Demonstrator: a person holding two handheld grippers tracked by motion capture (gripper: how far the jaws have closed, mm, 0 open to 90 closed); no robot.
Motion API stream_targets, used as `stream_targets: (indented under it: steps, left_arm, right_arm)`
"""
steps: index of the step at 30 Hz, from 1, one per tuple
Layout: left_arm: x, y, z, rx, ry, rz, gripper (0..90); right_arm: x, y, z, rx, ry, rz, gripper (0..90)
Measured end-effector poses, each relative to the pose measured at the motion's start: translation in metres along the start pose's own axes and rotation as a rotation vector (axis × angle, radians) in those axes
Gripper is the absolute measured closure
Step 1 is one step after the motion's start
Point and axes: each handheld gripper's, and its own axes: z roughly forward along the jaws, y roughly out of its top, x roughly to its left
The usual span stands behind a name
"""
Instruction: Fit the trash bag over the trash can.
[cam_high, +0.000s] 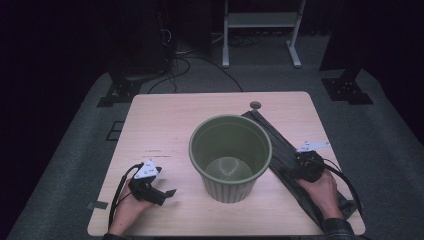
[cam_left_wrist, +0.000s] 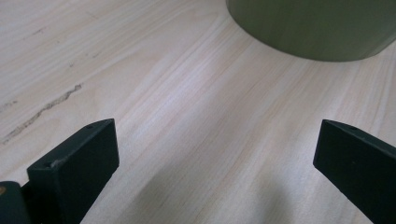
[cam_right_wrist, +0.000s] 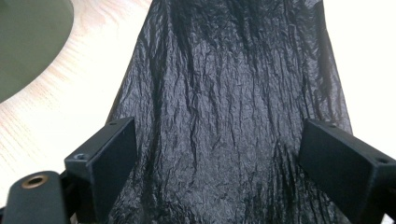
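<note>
An empty olive-green bin (cam_high: 230, 156) stands upright in the middle of the wooden table (cam_high: 165, 125). A flat black plastic bag (cam_high: 280, 145) lies to its right, running from the far side to the near right corner. My right gripper (cam_high: 306, 159) hovers just over the bag (cam_right_wrist: 224, 107), open, with one jaw toward each edge of it. My left gripper (cam_high: 167, 194) rests low near the table's front left, open over bare wood (cam_left_wrist: 187, 116), pointing toward the bin's base (cam_left_wrist: 317, 28).
A small round grommet (cam_high: 255, 105) sits in the table's far edge. Beyond the table are a white stand (cam_high: 260, 30), black stand bases (cam_high: 117, 92) and cables on grey carpet. Bare tabletop lies left of the bin.
</note>
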Motion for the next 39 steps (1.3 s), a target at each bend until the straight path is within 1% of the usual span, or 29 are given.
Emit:
stream_targets:
  steps: [4,5,9,11,13,14,15,16,17,18,19,20,21,22,23,25,26,35,36,39]
  left_arm:
    - [0.001,-0.004,0.007,0.027,-0.008,-0.005,0.0]
    - [0.0,-0.004,0.008,0.033,-0.006,0.001,0.0]
    - [0.0,-0.005,0.011,0.041,-0.008,0.004,0.0]
    - [0.001,-0.006,0.013,0.064,0.007,0.004,0.0]
    - [0.002,-0.006,0.013,0.067,0.015,0.004,0.0]
    - [0.001,-0.006,0.013,0.068,0.016,0.003,0.0]
    - [0.001,-0.006,0.013,0.068,0.016,0.003,0.0]
    - [0.001,-0.006,0.013,0.068,0.017,0.002,0.0]
    - [0.001,-0.006,0.013,0.068,0.018,0.002,0.0]
    - [0.001,-0.006,0.013,0.069,0.019,0.001,0.0]
    - [0.001,-0.006,0.013,0.069,0.019,0.001,0.0]
    - [0.001,-0.006,0.013,0.068,0.02,0.0,0.0]
    - [0.001,-0.006,0.013,0.068,0.02,-0.001,0.0]
    - [0.001,-0.006,0.013,0.068,0.02,-0.001,0.0]
    - [0.001,-0.006,0.013,0.068,0.02,-0.001,0.0]
    - [0.001,-0.006,0.013,0.068,0.02,-0.001,0.0]
    - [0.001,-0.006,0.013,0.069,0.02,-0.001,0.0]
    - [0.001,-0.006,0.013,0.068,0.02,-0.001,0.0]
    - [0.001,-0.006,0.013,0.068,0.02,0.0,0.0]
    - [0.001,-0.006,0.013,0.068,0.02,-0.001,0.0]
  right_arm:
    - [0.0,-0.001,0.003,0.016,-0.004,-0.002,10.3]
    - [0.0,-0.001,0.003,0.019,-0.005,-0.001,10.3]
    - [0.002,-0.002,0.004,0.023,-0.013,-0.005,10.3]
    - [0.002,-0.002,0.004,0.024,-0.018,-0.008,10.5]
    - [0.003,-0.003,0.004,0.024,-0.026,-0.011,11.4]
    - [0.003,-0.003,0.003,0.021,-0.026,-0.011,16.2]
    - [0.003,-0.003,0.003,0.021,-0.026,-0.011,16.2]
    - [0.003,-0.003,0.001,0.018,-0.026,-0.012,22.4]
    - [0.004,-0.004,-0.002,0.01,-0.021,-0.014,34.8]
    - [0.005,-0.004,-0.003,0.008,-0.018,-0.018,41.4]
    - [0.005,-0.004,-0.003,0.008,-0.018,-0.018,41.4]
    - [0.005,-0.004,-0.005,0.004,-0.013,-0.022,52.4]
    - [0.006,-0.004,-0.006,0.006,-0.011,-0.019,59.5]
    - [0.006,-0.004,-0.006,0.006,-0.011,-0.019,59.5]
    - [0.006,-0.004,-0.006,0.005,-0.007,-0.022,65.3]
    - [0.005,-0.005,-0.007,0.005,0.0,-0.021,79.4]
    - [0.005,-0.005,-0.008,0.005,0.014,-0.021,88.8]
    - [0.002,-0.007,-0.013,0.021,0.051,-0.011,89.9]
    - [0.004,-0.007,-0.016,0.014,0.065,-0.011,90.0]
    - [0.004,-0.006,-0.02,0.005,0.076,-0.02,90.0]
